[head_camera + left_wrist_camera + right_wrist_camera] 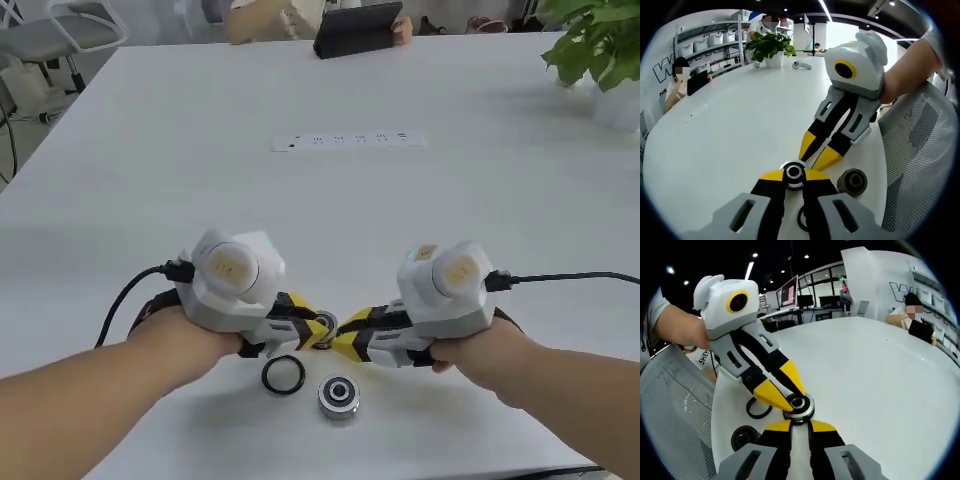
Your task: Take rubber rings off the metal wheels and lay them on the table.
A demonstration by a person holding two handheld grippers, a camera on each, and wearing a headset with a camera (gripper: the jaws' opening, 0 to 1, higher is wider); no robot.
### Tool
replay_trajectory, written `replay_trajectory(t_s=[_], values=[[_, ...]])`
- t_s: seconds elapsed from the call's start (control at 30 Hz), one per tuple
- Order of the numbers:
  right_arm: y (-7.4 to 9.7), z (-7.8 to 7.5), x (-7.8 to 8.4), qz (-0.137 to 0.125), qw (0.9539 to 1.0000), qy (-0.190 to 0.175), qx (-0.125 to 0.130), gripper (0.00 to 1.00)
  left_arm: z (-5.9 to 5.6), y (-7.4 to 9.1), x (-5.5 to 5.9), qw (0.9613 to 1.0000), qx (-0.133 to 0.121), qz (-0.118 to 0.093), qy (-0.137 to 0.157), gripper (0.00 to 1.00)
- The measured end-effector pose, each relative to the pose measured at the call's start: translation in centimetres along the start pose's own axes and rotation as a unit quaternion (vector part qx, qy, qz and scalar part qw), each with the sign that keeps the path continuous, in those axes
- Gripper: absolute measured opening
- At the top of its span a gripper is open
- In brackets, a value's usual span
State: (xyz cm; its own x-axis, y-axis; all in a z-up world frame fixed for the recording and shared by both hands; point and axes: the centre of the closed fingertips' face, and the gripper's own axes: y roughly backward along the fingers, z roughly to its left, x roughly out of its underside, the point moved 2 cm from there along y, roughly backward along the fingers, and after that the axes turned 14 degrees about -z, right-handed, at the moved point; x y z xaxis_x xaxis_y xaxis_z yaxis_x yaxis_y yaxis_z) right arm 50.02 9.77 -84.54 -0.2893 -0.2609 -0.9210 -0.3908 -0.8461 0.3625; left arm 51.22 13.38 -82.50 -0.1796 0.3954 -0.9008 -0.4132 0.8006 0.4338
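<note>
Left gripper: narrow, clamped on small round silver metal wheel, low over wide white table. Right gripper: narrow too, tips against same wheel from opposite side; cannot tell whether biting rubber or metal. Recommended: hold wheel steady, nip rubber only, roll it over the flange, no jerking. Thin black rubber ring lying loose on table, just beside second metal wheel. Containers: none called for; lay ring straight on table.

Office: monitors, shelving, mesh chair.
</note>
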Motion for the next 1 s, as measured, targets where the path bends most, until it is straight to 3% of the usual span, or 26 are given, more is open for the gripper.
replay_trajectory(t_s=[0.17, 0.33, 0.4, 0.53, 0.7, 1.0], values=[[0.3, -0.1, 0.1, 0.002, 0.9998, -0.017, 0.008, 0.00, 0.0, 0.0, 0.1, 1.0000, -0.004, -0.003, 0.001, 0.07], [0.2, -0.2, 0.2, -0.001, 0.9990, -0.041, 0.015, 0.00, 0.0, 0.0, 0.1, 1.0000, -0.003, -0.004, 0.001, 0.07], [0.2, -0.3, -0.1, -0.017, 0.9967, -0.076, 0.025, 0.00, -0.1, 0.0, 0.1, 1.0000, -0.003, -0.003, 0.000, 0.07], [0.5, -0.7, -0.1, -0.023, 0.9945, -0.097, 0.031, 0.00, 0.0, 0.0, 0.1, 1.0000, -0.003, -0.001, -0.004, 0.07], [0.6, -1.1, -0.8, -0.054, 0.9863, -0.150, 0.042, 0.00, 0.0, 0.0, 0.1, 1.0000, -0.001, 0.000, -0.004, 0.07], [0.7, -1.0, -1.1, -0.070, 0.9802, -0.180, 0.042, 0.00, -0.1, 0.0, 0.1, 1.0000, -0.005, 0.001, -0.003, 0.07]])
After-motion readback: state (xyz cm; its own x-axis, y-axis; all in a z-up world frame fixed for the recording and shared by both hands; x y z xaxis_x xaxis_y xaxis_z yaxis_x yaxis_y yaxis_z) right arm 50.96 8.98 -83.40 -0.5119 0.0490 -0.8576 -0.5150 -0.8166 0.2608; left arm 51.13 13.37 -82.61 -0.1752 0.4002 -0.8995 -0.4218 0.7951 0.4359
